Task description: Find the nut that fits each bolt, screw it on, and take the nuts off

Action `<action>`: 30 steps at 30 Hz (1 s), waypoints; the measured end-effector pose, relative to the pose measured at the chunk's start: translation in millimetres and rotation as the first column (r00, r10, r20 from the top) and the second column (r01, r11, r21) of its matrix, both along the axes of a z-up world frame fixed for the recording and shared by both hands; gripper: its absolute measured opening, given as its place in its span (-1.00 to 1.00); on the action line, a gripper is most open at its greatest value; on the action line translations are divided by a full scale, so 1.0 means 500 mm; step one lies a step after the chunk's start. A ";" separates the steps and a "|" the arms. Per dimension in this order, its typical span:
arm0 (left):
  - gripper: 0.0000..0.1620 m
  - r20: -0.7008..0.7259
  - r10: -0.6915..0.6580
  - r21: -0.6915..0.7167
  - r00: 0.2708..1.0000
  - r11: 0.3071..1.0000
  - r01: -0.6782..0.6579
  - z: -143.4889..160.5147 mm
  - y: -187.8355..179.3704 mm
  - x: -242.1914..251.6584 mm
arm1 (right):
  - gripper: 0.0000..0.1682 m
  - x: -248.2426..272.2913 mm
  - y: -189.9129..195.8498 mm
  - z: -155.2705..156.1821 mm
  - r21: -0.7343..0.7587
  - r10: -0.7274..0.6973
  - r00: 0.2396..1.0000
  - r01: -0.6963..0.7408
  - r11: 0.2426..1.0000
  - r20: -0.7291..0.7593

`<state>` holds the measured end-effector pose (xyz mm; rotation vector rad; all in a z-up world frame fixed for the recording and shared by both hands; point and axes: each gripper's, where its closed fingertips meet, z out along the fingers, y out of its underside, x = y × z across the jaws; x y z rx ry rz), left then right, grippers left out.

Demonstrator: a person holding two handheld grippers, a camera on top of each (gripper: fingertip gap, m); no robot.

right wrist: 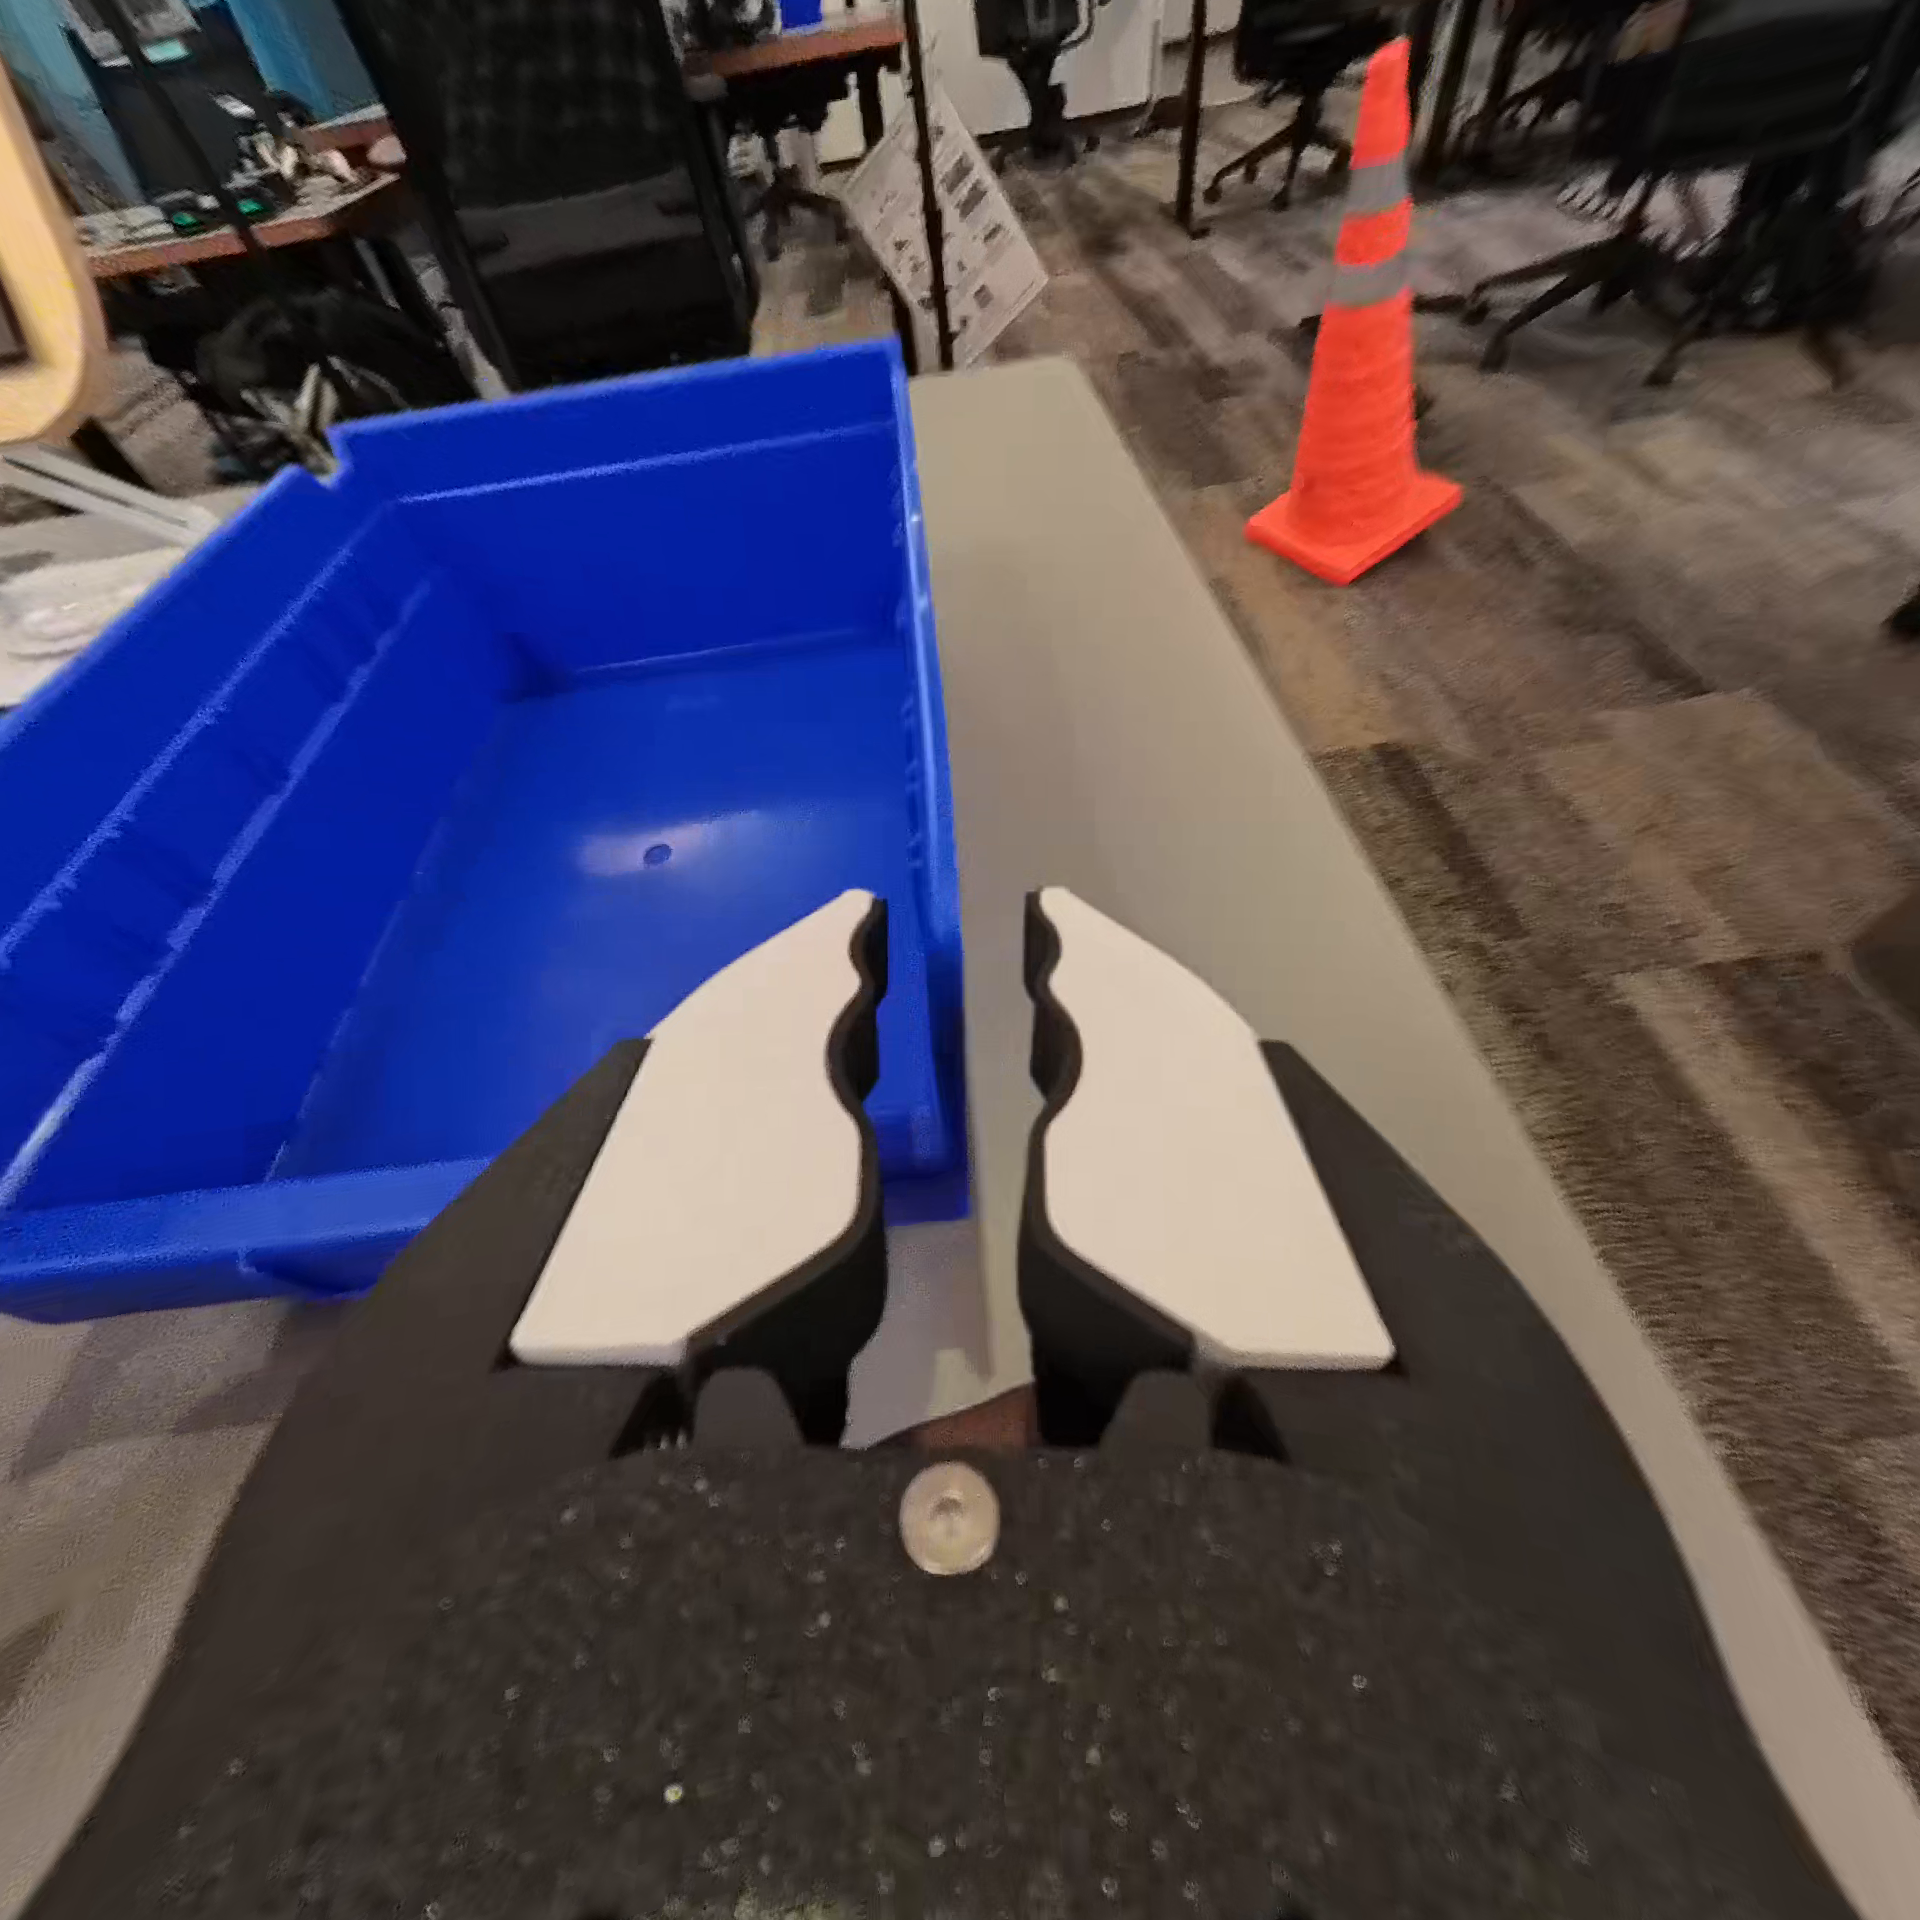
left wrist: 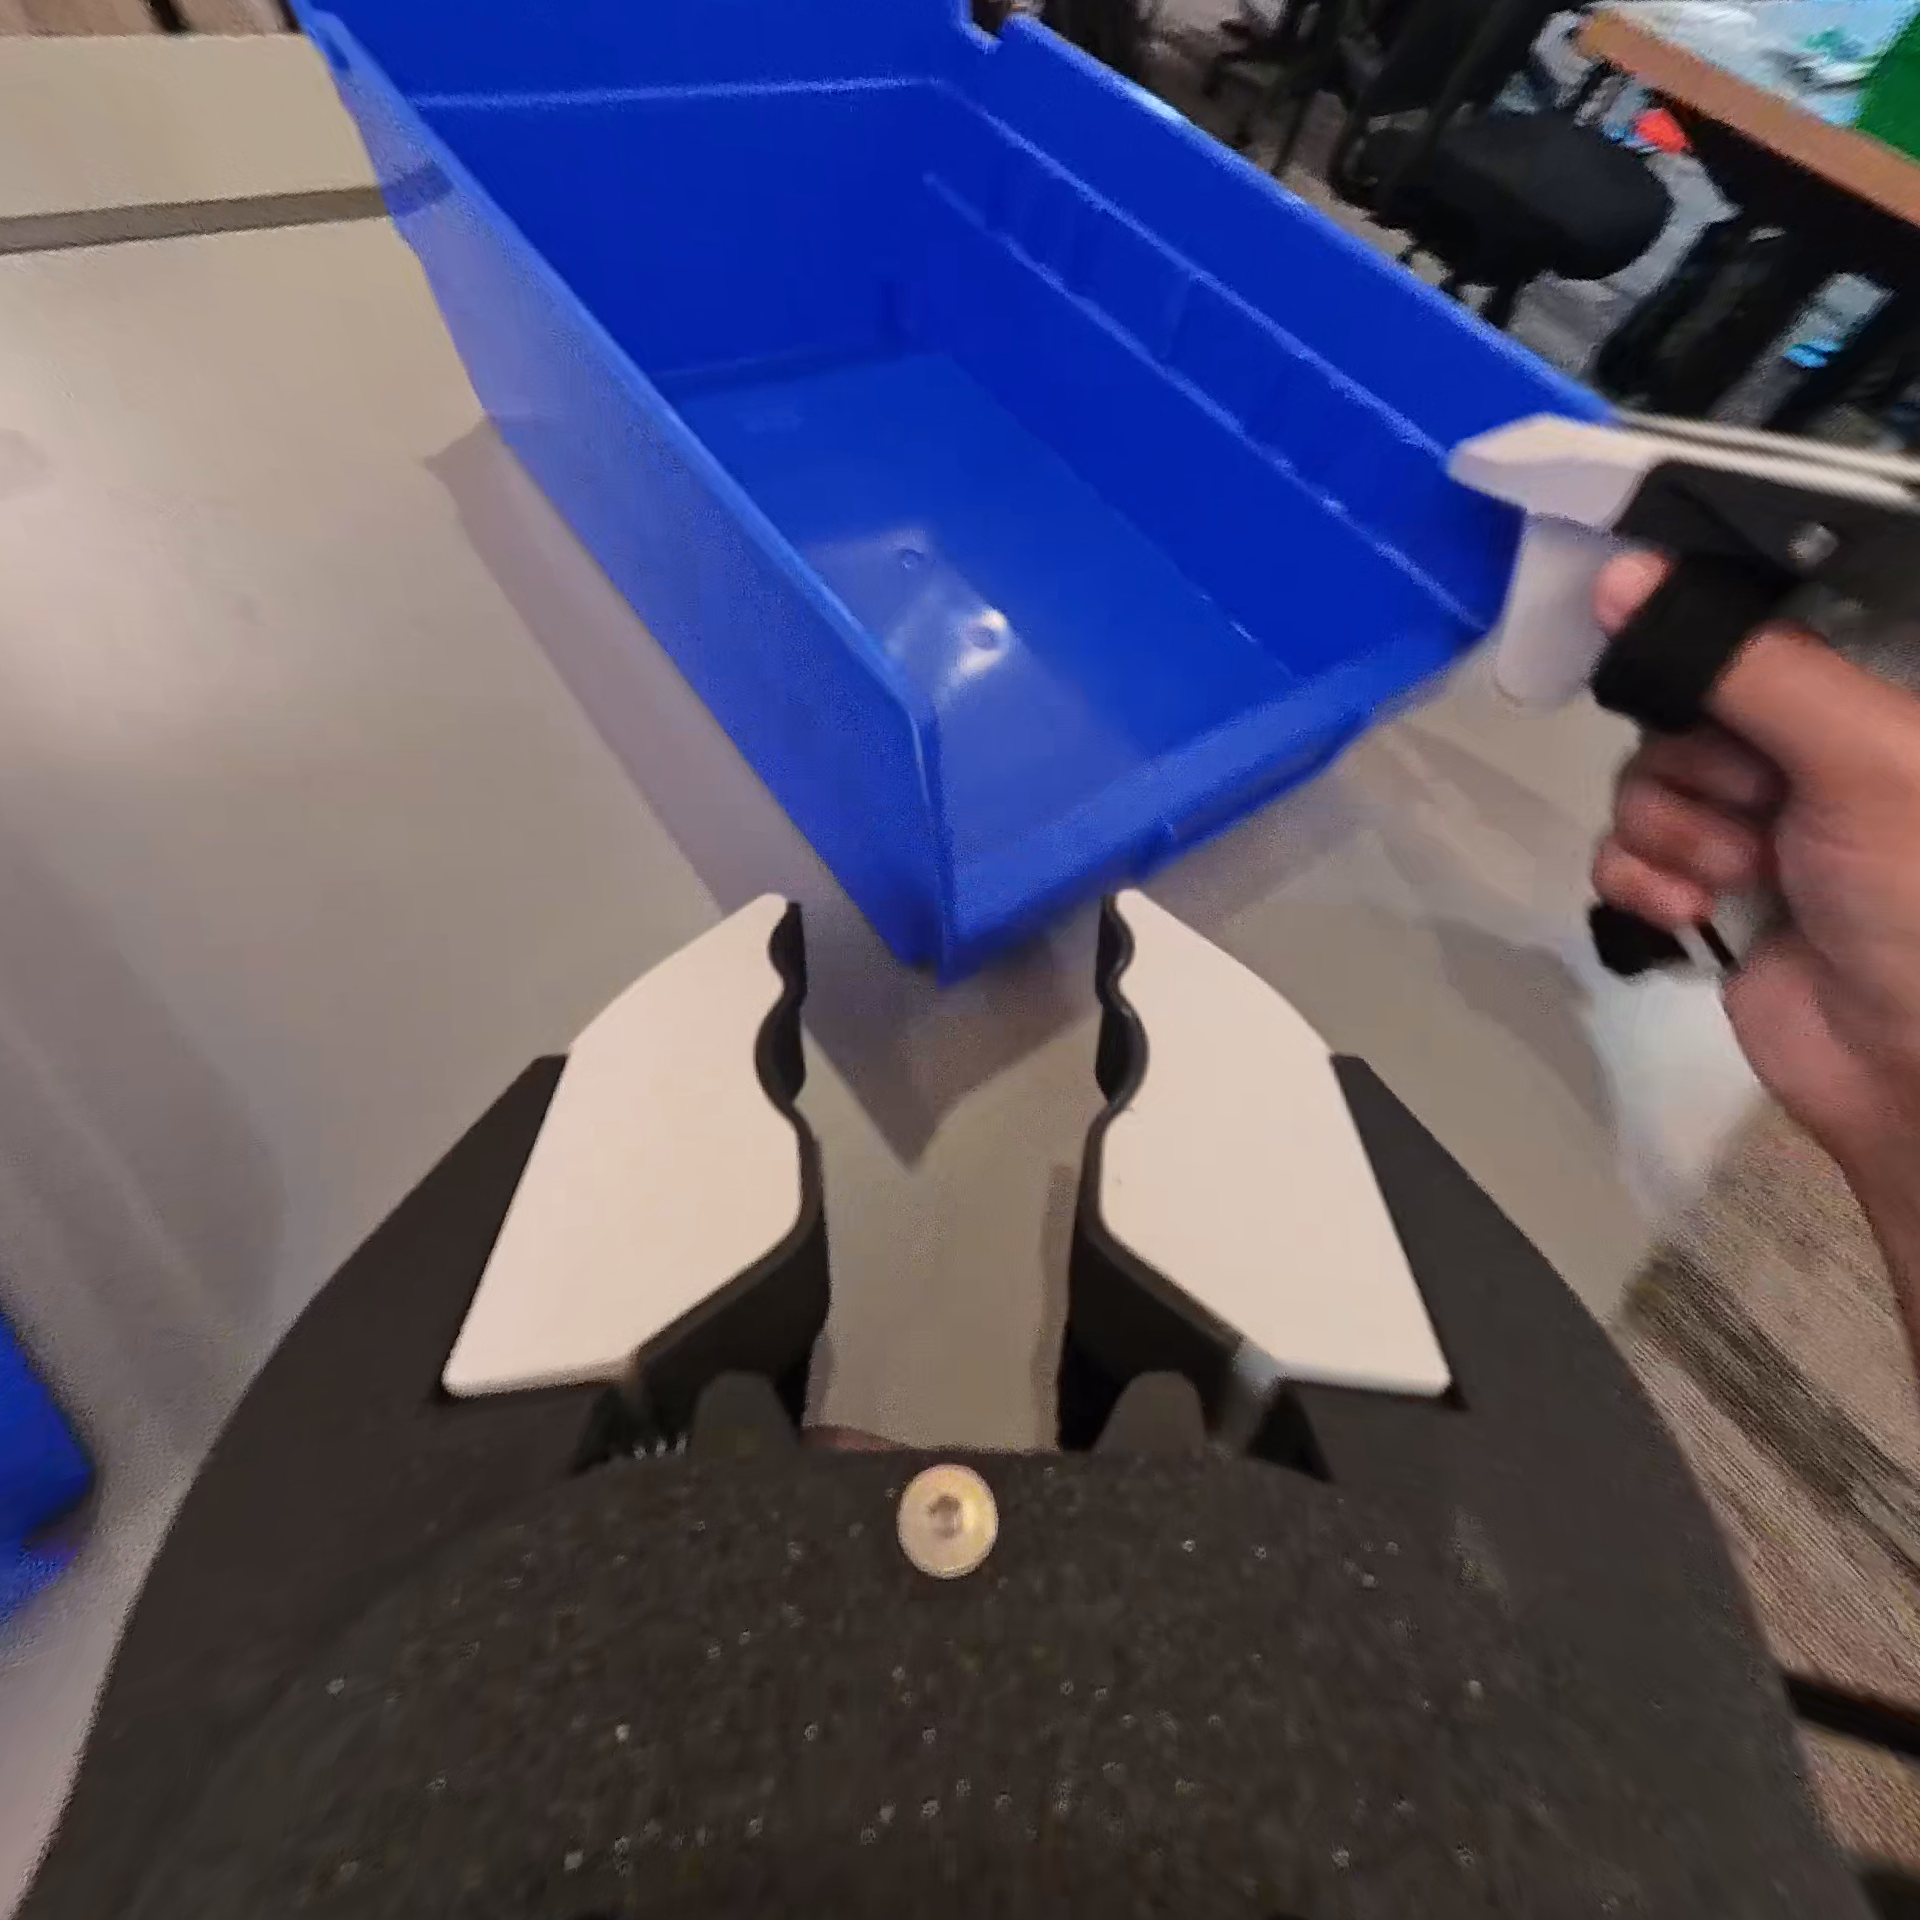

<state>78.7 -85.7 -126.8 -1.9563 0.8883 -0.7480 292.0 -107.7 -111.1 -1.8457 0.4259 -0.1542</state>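
Note:
No nuts or bolts show in either view. An empty blue plastic bin stands on the grey table; it also shows in the right wrist view. My left gripper is open and empty, with its tips just short of the bin's near corner. My right gripper is open and empty; its fingers straddle the bin's right wall near the front corner without clamping it. In the left wrist view the right gripper sits at the bin's rim, held by a hand.
Part of another blue object shows at the left edge. The table's right edge drops to a carpet floor. An orange traffic cone stands on the floor, with office chairs and desks behind it.

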 end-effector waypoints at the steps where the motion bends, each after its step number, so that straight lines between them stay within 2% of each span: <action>1: -0.32 0.010 -0.031 -0.007 0.999 0.999 0.031 0.009 -0.020 -0.026 | -0.69 0.000 -0.012 0.025 0.017 -0.022 0.999 0.021 1.000 0.036; 3: -0.30 0.035 -0.083 -0.010 0.996 0.997 0.083 0.032 -0.054 -0.085 | -0.69 -0.012 -0.032 0.086 0.081 -0.051 0.995 0.044 0.996 0.085; 6: -0.30 0.024 -0.065 0.048 0.998 0.997 0.064 0.071 -0.051 -0.206 | -0.68 -0.079 -0.033 0.174 0.155 0.019 0.992 -0.039 0.987 0.126; 9: -0.32 0.007 0.086 0.157 0.996 0.984 -0.086 0.110 0.010 -0.361 | -0.68 -0.196 -0.003 0.231 0.158 0.160 0.965 -0.195 0.968 0.207; 11: -0.35 0.028 0.224 0.228 0.974 0.947 -0.225 0.129 0.062 -0.467 | -0.68 -0.301 0.029 0.241 0.123 0.290 0.925 -0.326 0.937 0.247; 13: -0.39 0.047 0.375 0.298 0.926 0.880 -0.371 0.129 0.122 -0.568 | -0.68 -0.429 0.065 0.225 0.089 0.440 0.862 -0.473 0.876 0.251; 15: -0.38 0.003 0.443 0.279 0.896 0.860 -0.426 0.094 0.164 -0.626 | -0.68 -0.560 0.100 0.172 0.046 0.581 0.791 -0.599 0.800 0.189; 17: -0.34 0.038 0.449 0.263 0.893 0.858 -0.442 0.079 0.186 -0.640 | -0.65 -0.649 0.136 0.098 0.013 0.620 0.779 -0.624 0.781 0.093; 18: -0.46 0.050 0.464 0.281 0.884 0.843 -0.459 0.080 0.194 -0.647 | -0.61 -0.682 0.151 0.061 -0.001 0.620 0.782 -0.621 0.784 0.056; 21: -0.47 0.008 0.512 0.313 0.859 0.814 -0.489 0.075 0.209 -0.655 | -0.56 -0.717 0.177 -0.017 -0.060 0.543 0.834 -0.539 0.840 0.099; 25: -0.46 0.100 0.540 0.326 0.836 0.776 -0.540 0.097 0.203 -0.672 | -0.57 -0.734 0.181 -0.007 -0.004 0.493 0.861 -0.497 0.868 0.127; 28: -0.37 0.005 0.556 0.284 0.831 0.796 -0.534 0.044 0.232 -0.671 | -0.59 -0.748 0.200 -0.013 -0.002 0.494 0.869 -0.494 0.869 0.008; 30: -0.41 -0.019 0.551 0.225 0.834 0.816 -0.533 0.016 0.251 -0.667 | -0.87 -0.727 0.219 -0.016 -0.021 0.418 0.909 -0.418 0.908 -0.011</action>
